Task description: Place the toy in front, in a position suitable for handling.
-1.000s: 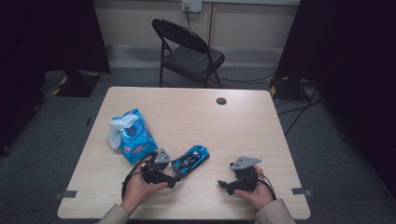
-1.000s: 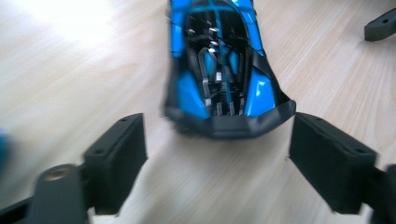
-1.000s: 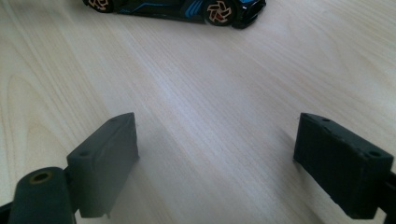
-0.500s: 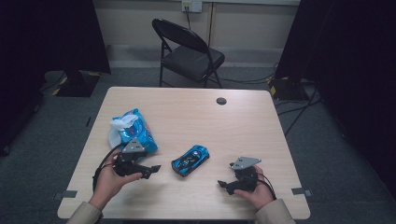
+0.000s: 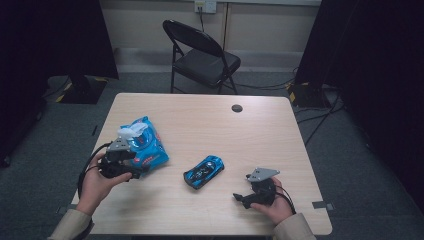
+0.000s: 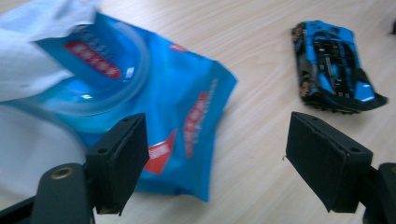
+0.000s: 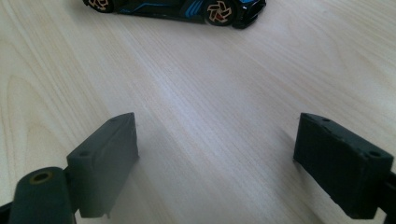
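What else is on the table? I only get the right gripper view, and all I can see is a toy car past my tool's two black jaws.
Observer: A blue wipes pack lies to the left of your toy car, with a white wipe sticking out of its top.
Operator: Is somebody grabbing it?
Observer: No. The left tool is right at the pack's near edge, but its jaws stand wide open and squeeze nothing.
Operator: Is there anything behind the table?
Observer: Yes, a black folding chair stands on the floor beyond the far edge.
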{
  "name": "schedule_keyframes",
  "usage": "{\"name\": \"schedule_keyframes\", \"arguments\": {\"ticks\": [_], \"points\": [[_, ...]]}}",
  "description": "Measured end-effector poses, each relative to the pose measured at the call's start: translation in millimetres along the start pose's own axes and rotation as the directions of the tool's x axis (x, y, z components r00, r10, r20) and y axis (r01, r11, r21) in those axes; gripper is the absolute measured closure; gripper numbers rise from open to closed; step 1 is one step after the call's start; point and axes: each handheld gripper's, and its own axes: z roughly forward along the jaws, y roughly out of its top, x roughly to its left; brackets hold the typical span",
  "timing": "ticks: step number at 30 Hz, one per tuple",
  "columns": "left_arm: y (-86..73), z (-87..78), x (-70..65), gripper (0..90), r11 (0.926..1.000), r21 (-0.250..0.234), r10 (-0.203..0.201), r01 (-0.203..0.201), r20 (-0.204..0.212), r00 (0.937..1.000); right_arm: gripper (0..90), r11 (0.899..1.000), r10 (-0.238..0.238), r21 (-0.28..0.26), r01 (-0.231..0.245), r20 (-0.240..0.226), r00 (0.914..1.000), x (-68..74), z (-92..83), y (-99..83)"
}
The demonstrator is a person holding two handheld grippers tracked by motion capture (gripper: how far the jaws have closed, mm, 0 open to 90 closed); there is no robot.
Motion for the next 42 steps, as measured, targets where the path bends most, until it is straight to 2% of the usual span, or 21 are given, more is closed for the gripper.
{"name": "schedule_keyframes", "arguments": {"ticks": [1, 2, 8, 12, 14, 18, 21, 25, 28, 34, 38, 40, 42], "points": [[0.2, -1.3, 6.3, 20.8, 0.9999, 0.014, -0.001, 0.001, -0.011, 0.9999, 13.0, 1.000, 0.000, 0.000, 0.000, 0.000, 1.0000, 0.0, 0.0, 0.0], [0.2, -1.3, 6.3, 20.9, 0.9999, 0.014, -0.001, 0.001, -0.011, 0.9999, 13.0, 1.000, 0.000, 0.000, 0.000, 0.000, 1.0000, 0.0, 0.0, 0.0], [-2.2, -4.0, 27.3, 21.5, 0.9990, 0.025, -0.035, 0.037, -0.058, 0.9977, 13.0, 1.000, 0.000, 0.000, 0.000, 0.000, 1.0000, 0.0, 0.0, 0.0], [-1.3, -5.1, 36.2, 21.5, 0.9975, 0.009, -0.069, 0.070, -0.076, 0.9947, 13.0, 1.000, 0.000, 0.000, 0.000, 0.000, 1.0000, 0.0, 0.0, 0.0], [0.2, -5.3, 42.1, 21.5, 0.9962, 0.019, -0.083, 0.085, -0.076, 0.9936, 12.9, 1.000, 0.000, 0.000, 0.000, 0.000, 1.0000, 0.0, 0.0, 0.0], [3.9, -4.9, 52.0, 21.7, 0.9952, 0.028, -0.090, 0.094, -0.120, 0.9887, 13.0, 1.000, 0.001, 0.000, -0.001, 0.000, 1.0000, 0.0, 0.0, 0.0], [5.4, -4.3, 55.2, 22.1, 0.9957, 0.033, -0.081, 0.086, -0.138, 0.9871, 12.9, 1.000, 0.000, 0.000, 0.000, 0.000, 1.0000, 0.0, 0.0, 0.0], [9.1, -4.2, 62.4, 23.9, 0.9943, 0.025, -0.099, 0.104, -0.146, 0.9843, 13.0, 1.000, 0.000, 0.000, 0.000, 0.000, 1.0000, 0.0, 0.0, 0.0], [13.7, -3.2, 70.6, 26.1, 0.9922, 0.011, -0.121, 0.125, -0.163, 0.9792, 13.0, 1.000, 0.000, 0.000, 0.000, 0.000, 1.0000, 0.0, 0.0, 0.0], [18.2, 0.9, 78.7, 29.2, 0.9911, 0.019, -0.125, 0.131, -0.192, 0.9734, 13.0, 1.000, 0.000, 0.000, 0.000, 0.000, 1.0000, 0.0, 0.0, 0.0], [21.2, 3.0, 84.5, 32.0, 0.9892, 0.001, -0.143, 0.147, -0.207, 0.9677, 13.0, 1.000, 0.000, 0.000, 0.000, 0.000, 1.0000, 0.0, 0.0, 0.0], [22.5, 3.1, 86.8, 34.2, 0.9859, -0.020, -0.167, 0.166, -0.202, 0.9651, 13.0, 1.000, 0.001, 0.000, -0.001, 0.000, 1.0000, 0.0, 0.0, 0.0], [24.0, 3.8, 88.5, 34.7, 0.9859, -0.022, -0.167, 0.166, -0.211, 0.9631, 13.0, 1.000, 0.000, 0.000, 0.000, 0.000, 1.0000, 0.0, 0.0, 0.0]]}}
